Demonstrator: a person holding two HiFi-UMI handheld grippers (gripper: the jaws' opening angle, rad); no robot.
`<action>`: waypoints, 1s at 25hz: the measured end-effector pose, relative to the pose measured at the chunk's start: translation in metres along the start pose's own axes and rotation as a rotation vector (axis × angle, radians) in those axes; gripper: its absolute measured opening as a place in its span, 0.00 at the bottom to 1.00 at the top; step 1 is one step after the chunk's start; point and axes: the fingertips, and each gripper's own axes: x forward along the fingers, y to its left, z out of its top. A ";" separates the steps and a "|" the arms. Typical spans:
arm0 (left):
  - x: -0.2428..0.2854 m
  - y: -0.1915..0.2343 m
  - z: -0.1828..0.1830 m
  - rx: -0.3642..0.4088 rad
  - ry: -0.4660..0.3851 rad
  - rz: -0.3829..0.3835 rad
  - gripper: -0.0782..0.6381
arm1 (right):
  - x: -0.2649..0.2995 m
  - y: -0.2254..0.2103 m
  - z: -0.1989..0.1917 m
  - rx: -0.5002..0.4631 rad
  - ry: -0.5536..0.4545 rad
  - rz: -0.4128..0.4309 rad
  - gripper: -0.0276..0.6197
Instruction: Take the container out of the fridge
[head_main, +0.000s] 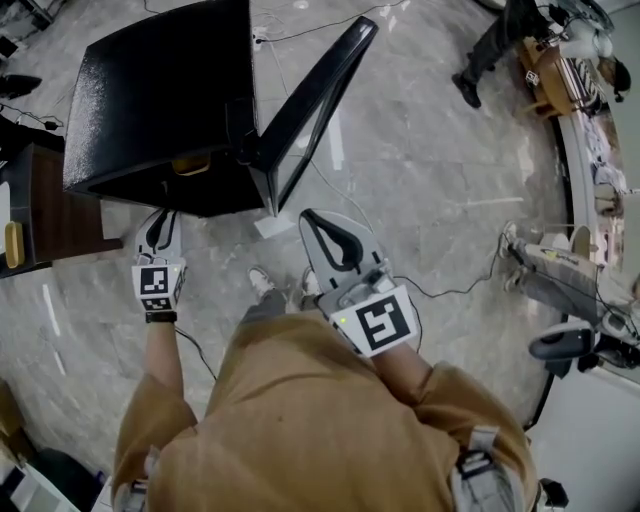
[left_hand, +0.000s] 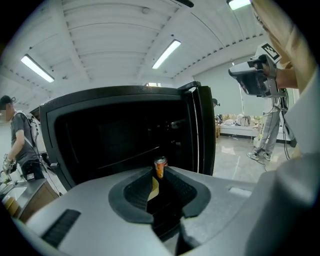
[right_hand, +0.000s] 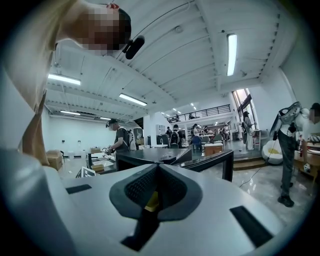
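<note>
Fridge (head_main: 150, 90): glossy black cabinet; door (head_main: 310, 88) black-framed. Can (left_hand: 160, 167) inside: apparently orange with a paler band, its print too small to make out. Left gripper (head_main: 160, 214): pale grey shell, black ribbed pads (left_hand: 138, 190), a yellow patch (left_hand: 154, 190) behind them; its cube (head_main: 157, 285) bears black-and-white square markers. Right gripper (head_main: 310, 217): the same pale grey and black, cube (head_main: 385, 322) likewise marked. Floor (head_main: 440, 150): grey stone with lighter veining. Person's top (head_main: 300, 410): tan. Ceiling (right_hand: 190, 45): white.
</note>
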 end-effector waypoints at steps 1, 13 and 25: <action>0.003 0.001 -0.002 0.007 0.004 -0.004 0.18 | 0.002 0.001 -0.001 0.000 0.005 0.002 0.05; 0.046 0.004 -0.027 0.097 0.061 -0.102 0.19 | 0.019 0.009 -0.018 0.004 0.039 -0.007 0.05; 0.077 0.010 -0.041 0.195 0.107 -0.142 0.20 | 0.026 0.013 -0.025 0.005 0.060 -0.031 0.05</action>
